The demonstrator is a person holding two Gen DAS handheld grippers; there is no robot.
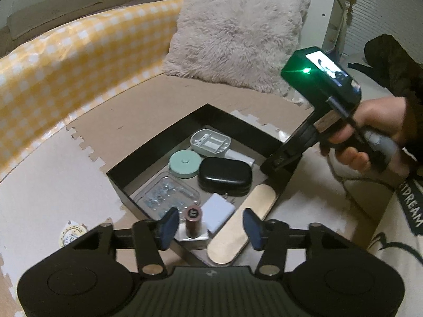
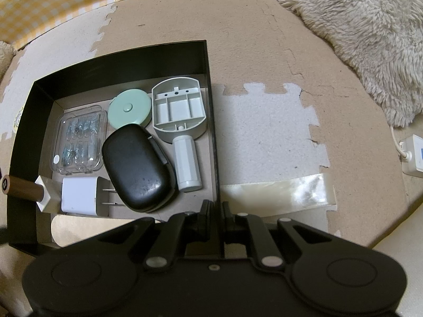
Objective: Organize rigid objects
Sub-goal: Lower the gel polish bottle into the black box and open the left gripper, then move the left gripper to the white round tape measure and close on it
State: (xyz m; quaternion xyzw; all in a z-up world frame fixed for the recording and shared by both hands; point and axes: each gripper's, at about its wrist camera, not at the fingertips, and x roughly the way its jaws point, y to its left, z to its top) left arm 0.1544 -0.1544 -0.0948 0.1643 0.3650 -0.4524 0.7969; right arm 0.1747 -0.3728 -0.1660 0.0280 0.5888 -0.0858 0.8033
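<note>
A black box (image 1: 158, 142) (image 2: 111, 60) sits on the foam mat. It holds a black case (image 1: 224, 177) (image 2: 138, 169), a mint round tin (image 1: 183, 163) (image 2: 129, 108), a grey plastic housing with a white cylinder (image 1: 210, 142) (image 2: 179, 111), a clear blister pack (image 1: 166, 192) (image 2: 79, 142), a white charger (image 1: 218, 215) (image 2: 79, 195), a brown-capped bottle (image 1: 193, 219) (image 2: 21, 189) and a wooden stick (image 1: 238, 227). My left gripper (image 1: 210, 227) is open just above the bottle and stick. My right gripper (image 2: 215, 216) is shut on the box's right wall (image 2: 212, 132).
A fluffy cushion (image 1: 235, 29) (image 2: 357, 34) lies behind the box. A yellow checked barrier (image 1: 66, 60) runs along the left. A white plug adapter (image 2: 413, 155) and a strip of clear tape (image 2: 277, 190) lie right of the box.
</note>
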